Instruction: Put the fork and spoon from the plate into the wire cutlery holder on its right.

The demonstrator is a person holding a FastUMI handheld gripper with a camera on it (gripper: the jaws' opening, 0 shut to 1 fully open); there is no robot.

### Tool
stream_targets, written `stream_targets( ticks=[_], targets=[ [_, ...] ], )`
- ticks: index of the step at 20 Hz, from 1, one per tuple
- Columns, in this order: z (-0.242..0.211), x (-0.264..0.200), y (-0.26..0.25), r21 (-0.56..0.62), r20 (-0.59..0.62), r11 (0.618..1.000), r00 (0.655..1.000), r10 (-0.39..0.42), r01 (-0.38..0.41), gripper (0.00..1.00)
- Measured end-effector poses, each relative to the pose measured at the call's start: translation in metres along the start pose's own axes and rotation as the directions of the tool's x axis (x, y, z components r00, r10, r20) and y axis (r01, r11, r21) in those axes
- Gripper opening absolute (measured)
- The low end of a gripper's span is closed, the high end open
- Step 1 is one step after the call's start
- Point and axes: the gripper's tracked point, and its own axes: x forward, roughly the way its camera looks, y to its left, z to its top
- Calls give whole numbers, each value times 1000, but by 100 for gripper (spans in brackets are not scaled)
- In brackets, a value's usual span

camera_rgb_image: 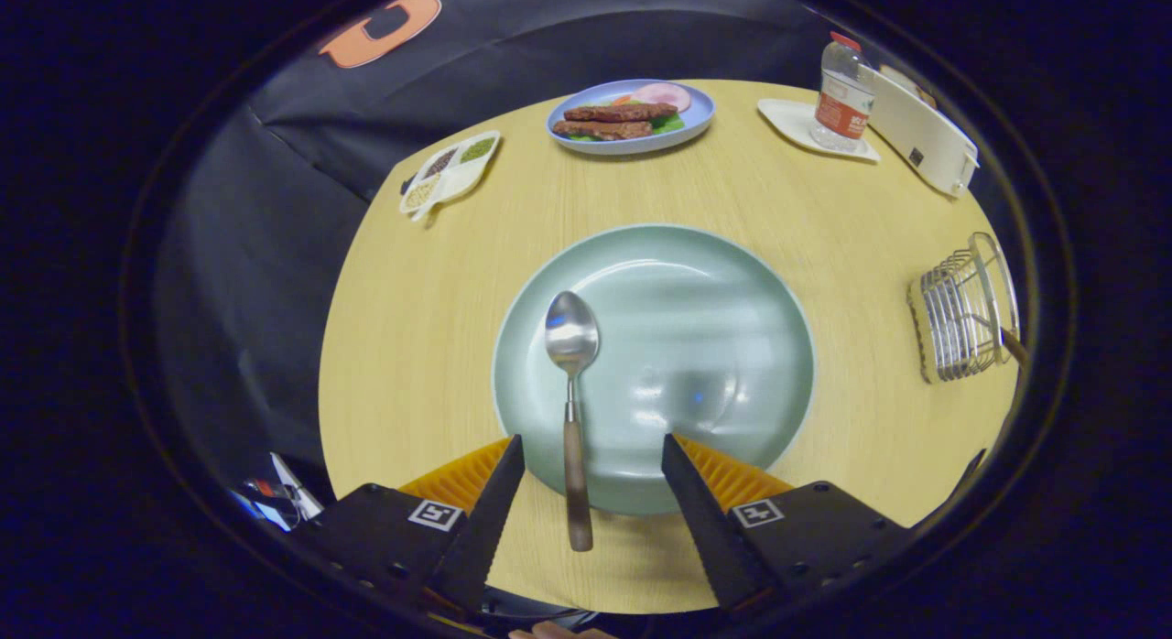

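Two wide-spread fingers of the gripper [593, 451] astride the spoon [572, 394] handle, over the plate [732, 346] rim.

On the far side of my round wooden desk [439, 282] I see a blue plate of food [631, 115] with brown strips, greens and a pink slice. Off to its left sits a white divided dish [449, 172] of seeds. To the right, a plastic bottle [843, 94] stands on a white tray [795, 119], beside a white box [920, 131].
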Motion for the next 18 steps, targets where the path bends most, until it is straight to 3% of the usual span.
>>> stream_targets(
  ticks=[4, 7, 8, 9, 12, 14, 18],
  targets=[
    [-4, 17, 10, -9, -15, 1000, 1000, -4, 4, 70],
    [-3, 22, 1, -39, -11, 996, 997, -79, 78, 60],
    [-5, 24, -1, -37, -29, 995, 995, -96, 95, 49],
    [-9, 27, -4, -24, -42, 994, 993, -106, 105, 45],
    [-1, 24, -4, -33, -38, 992, 991, -126, 125, 39],
    [-9, 23, -7, -36, -48, 989, 989, -143, 141, 16],
    [-9, 21, -12, -49, -33, 989, 990, -140, 138, 7]
  ],
)
